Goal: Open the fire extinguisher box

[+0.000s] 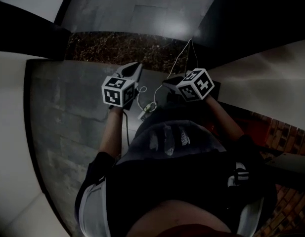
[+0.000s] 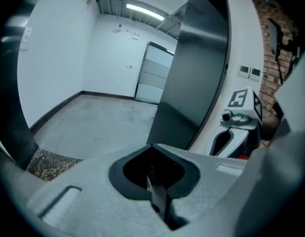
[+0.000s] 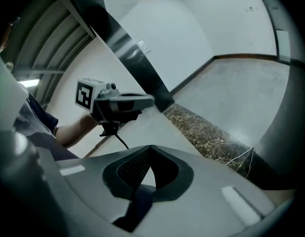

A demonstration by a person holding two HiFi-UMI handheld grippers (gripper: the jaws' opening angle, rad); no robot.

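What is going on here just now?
A person holds a two-jaw gripper in each hand above a grey tiled floor. The left gripper and the right gripper are both shut and empty. No fire extinguisher box shows in any view, so the opening is not yet begun.

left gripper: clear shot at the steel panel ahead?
Likely yes. The left gripper points toward the steel panel, nothing visible stands between, and the right gripper sits off to the side.
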